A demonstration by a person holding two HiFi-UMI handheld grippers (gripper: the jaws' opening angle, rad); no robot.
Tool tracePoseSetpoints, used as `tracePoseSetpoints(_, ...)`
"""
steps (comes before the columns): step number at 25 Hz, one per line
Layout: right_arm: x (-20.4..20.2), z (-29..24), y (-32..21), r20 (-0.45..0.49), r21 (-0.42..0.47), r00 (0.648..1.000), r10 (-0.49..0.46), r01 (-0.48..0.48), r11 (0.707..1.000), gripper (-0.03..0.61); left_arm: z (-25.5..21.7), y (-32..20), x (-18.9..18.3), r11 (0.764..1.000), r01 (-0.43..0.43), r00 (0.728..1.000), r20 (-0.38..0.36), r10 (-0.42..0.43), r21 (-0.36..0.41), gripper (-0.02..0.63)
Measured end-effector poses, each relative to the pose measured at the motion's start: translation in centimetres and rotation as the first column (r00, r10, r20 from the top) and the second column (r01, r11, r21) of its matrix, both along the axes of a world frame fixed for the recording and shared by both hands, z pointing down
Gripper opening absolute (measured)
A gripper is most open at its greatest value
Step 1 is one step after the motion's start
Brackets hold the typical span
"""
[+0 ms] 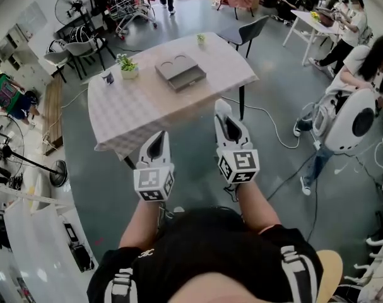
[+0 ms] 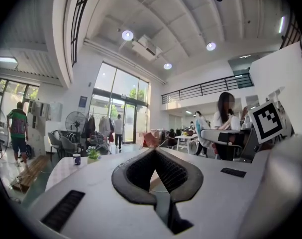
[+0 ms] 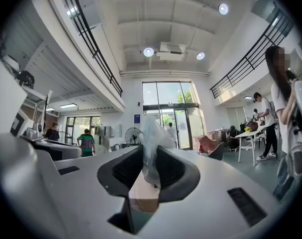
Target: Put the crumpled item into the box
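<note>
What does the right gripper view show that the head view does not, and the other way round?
Only the right gripper view: the crumpled item, thin and translucent, pinched between the jaws of the right gripper. Only the head view: the grey box lying on the cloth-covered table ahead, and the left gripper. Both: the right gripper itself and the open hall around it.

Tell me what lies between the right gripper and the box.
Nothing stands there: in the head view only grey floor and bare tablecloth separate the right gripper from the box.
</note>
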State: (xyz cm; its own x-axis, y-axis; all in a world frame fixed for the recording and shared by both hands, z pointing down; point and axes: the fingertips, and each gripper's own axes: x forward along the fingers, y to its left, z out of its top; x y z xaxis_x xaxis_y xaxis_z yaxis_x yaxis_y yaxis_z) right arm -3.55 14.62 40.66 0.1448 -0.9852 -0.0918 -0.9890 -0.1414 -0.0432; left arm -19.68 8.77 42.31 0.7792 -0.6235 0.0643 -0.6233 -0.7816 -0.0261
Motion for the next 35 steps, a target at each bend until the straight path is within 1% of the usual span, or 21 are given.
tracePoseSetpoints(3,2.0,0.0,0.9,-0.003,0.001,1.0,-0.004,0.004,1.0,0.081,-0.1,0.9,1.8,1.0,0.008,1.0,-0.006,-0.008,0.008,0.003)
tracePoseSetpoints(6,3.8,0.3,1.7,0.015,0.002,1.0,-0.019,0.019,1.0,0.081,0.3,1.5,3.0,0.999,0.033,0.999,-0.018,-0.033,0.003,0.003)
tracePoseSetpoints(10,5.0,1.3,2.2,0.013,-0.003,1.0,-0.027,0.027,1.0,0.081,1.3,2.4,4.1,0.999,0.044,0.999,-0.013,-0.044,-0.003,0.003)
tracePoseSetpoints(13,5.8,1.9,1.9,0.016,-0.015,0.999,-0.037,0.038,0.999,0.081,1.3,2.5,5.1,0.999,0.046,0.999,-0.016,-0.046,0.0,0.003)
tracePoseSetpoints(17,6.8,2.5,0.6,0.014,-0.032,0.999,-0.047,0.047,0.998,0.081,0.9,1.4,6.1,0.999,0.05,0.998,-0.029,-0.05,0.005,0.003)
tracePoseSetpoints(22,8.7,2.8,-2.1,0.001,-0.039,0.999,-0.042,0.042,0.998,0.081,1.5,-1.5,8.3,0.999,0.04,0.998,-0.04,-0.04,-0.002,0.003)
tracePoseSetpoints(27,10.8,2.9,-5.9,-0.009,-0.046,0.999,-0.041,0.041,0.998,0.081,1.3,-5.2,10.9,1.0,0.024,0.999,-0.047,-0.024,0.008,0.003)
tracePoseSetpoints(35,13.4,2.5,-14.6,-0.021,-0.056,0.999,-0.047,0.045,0.997,0.081,1.3,-13.9,14.6,1.0,0.002,0.999,-0.042,-0.002,-0.003,0.003)
